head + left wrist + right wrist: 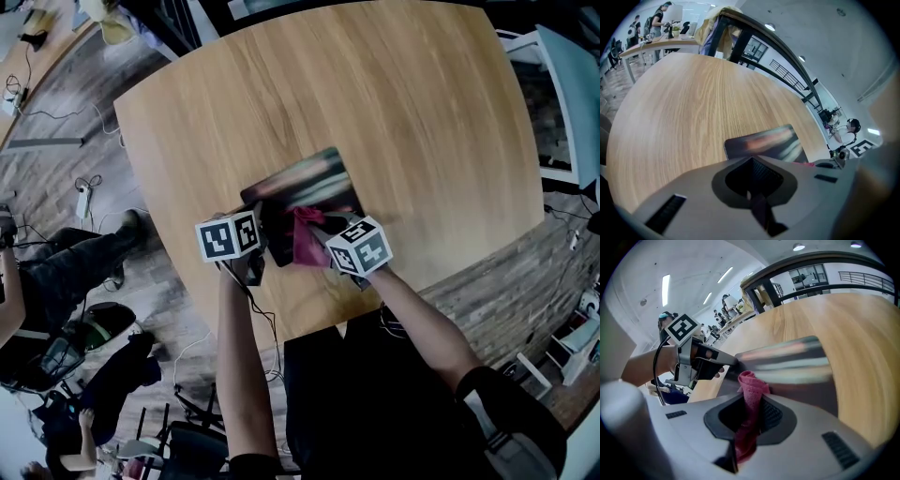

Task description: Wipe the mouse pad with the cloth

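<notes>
Cloth (752,383): soft, light, bunched; right gripper (751,404) clamps it mid-fold.
Pad (787,362): thin, floppy, likely slides on surface (375,112).
Left gripper (750,193): jaws together, tip at pad's edge.

The surface (375,112) is pale honey-coloured wood with fine, streaky grain. The mouse pad (764,143) is dark charcoal, crossed by soft bands of pink-orange and pale grey. The cloth (751,385) is deep pink-red with a fine woven texture. The left hand-held gripper (751,161) and right hand-held gripper (752,392) have matt grey bodies with black ridged jaw linings. Their marker cubes (228,236) are white with black square patterns.
</notes>
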Tool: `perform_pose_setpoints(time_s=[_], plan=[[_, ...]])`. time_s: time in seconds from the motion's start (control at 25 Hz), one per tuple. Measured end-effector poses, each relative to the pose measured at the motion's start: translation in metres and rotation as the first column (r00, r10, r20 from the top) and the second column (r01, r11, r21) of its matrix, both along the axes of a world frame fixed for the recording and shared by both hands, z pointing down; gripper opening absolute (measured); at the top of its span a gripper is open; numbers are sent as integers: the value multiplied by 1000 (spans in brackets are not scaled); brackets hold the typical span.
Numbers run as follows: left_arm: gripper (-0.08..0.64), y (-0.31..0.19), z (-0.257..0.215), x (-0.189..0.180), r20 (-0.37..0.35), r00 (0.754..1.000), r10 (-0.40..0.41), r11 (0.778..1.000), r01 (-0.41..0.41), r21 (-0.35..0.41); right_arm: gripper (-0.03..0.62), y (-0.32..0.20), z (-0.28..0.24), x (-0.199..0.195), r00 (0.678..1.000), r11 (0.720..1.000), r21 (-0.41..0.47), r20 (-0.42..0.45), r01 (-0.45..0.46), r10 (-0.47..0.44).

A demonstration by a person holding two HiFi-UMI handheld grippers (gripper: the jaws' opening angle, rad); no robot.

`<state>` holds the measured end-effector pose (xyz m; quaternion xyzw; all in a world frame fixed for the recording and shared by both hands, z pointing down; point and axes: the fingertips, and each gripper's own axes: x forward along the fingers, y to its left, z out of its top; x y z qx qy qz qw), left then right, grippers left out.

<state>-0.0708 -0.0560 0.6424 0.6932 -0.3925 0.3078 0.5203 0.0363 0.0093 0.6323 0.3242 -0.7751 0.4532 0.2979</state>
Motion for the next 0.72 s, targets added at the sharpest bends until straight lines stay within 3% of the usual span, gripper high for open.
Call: perform_pose_setpoints(time_s=[0.72], plan=[[23, -1, 0, -3, 18, 997, -79, 997, 79, 1, 66, -17, 1, 70, 997, 998, 21, -44, -61, 62]])
